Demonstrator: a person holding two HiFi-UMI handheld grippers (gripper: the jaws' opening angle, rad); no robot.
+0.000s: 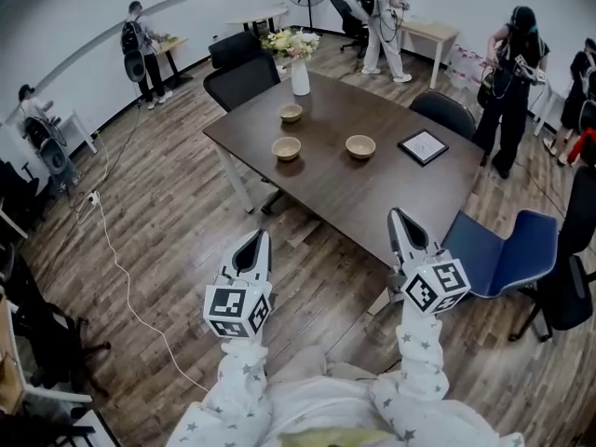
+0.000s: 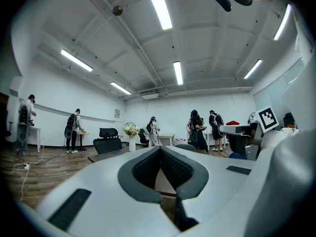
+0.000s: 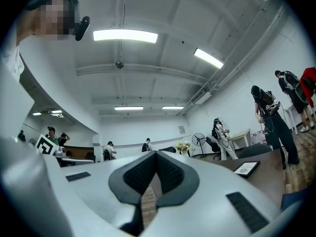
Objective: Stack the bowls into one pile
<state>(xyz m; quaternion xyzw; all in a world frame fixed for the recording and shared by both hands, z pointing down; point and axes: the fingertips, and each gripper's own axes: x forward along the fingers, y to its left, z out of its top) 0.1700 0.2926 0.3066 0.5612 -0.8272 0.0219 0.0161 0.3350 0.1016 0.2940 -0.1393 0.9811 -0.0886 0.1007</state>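
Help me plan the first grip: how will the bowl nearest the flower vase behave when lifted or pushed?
The bowl looks rigid, a pale round shell, so it probably won't flex when pinched. Small and shallow, it is likely light. Upright on the smooth table, it would probably slide rather than tip.

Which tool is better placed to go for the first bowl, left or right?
Probably right. The right tool hangs at the table edge, in line with the nearest bowl; the left tool is over floor, off the table's corner. Both are shut, empty.
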